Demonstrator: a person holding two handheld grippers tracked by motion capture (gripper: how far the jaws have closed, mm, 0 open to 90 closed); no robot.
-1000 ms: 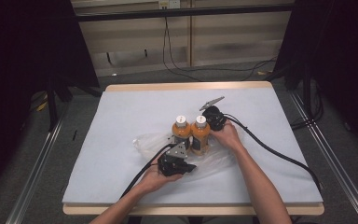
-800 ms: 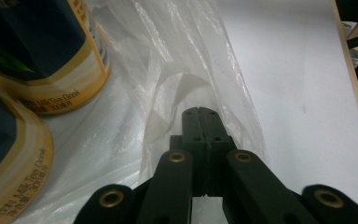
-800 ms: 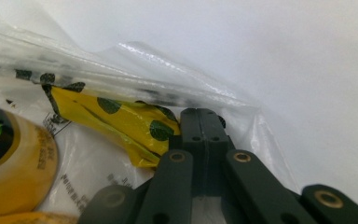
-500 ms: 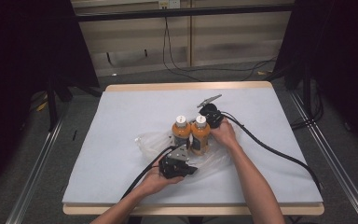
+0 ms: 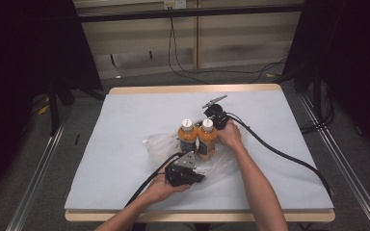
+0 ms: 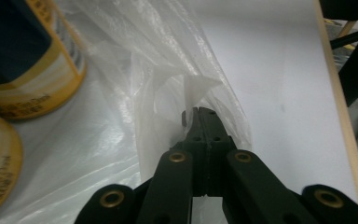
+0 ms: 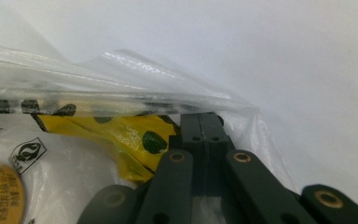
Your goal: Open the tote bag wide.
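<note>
Pinching the bag (image 5: 156, 144) rim on both sides, left gripper (image 6: 199, 114) and right gripper (image 7: 204, 119) are clamped on thin plastic around two bottles (image 5: 197, 137) mid-table. It's floppy, slippery film, so grip folded edges; the bottles look heavy.

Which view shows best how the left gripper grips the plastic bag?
The left gripper view: the left gripper is shut on a fold of the plastic bag. The high view shows the bag spread under two bottles; the right gripper view shows another edge.
</note>
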